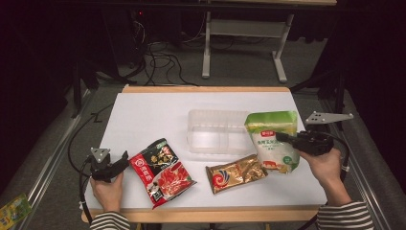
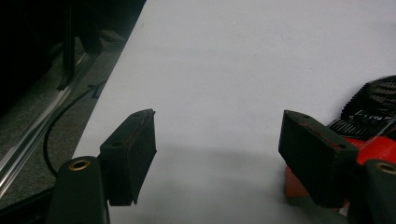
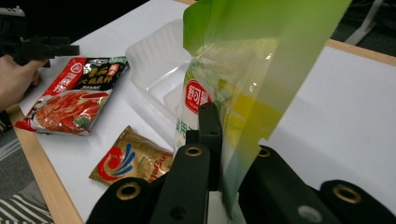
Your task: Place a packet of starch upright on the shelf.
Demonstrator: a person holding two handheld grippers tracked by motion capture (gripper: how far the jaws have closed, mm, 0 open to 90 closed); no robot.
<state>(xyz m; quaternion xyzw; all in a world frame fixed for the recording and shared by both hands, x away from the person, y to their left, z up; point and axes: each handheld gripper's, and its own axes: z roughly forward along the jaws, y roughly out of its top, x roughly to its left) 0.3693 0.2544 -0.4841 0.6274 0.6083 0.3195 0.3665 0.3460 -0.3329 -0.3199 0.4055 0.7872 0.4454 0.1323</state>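
The right gripper (image 3: 224, 154) clamps the green pouch (image 1: 274, 139); carrying it level toward the clear tray (image 1: 216, 130) at 9 o'clock seems best. The left gripper (image 2: 224, 154) rests with its jaws apart.

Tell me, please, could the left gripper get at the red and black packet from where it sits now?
Probably yes. The left gripper is open and rests on the table right beside the red and black packet, whose edge already lies against one of its fingers. Nothing stands between them.
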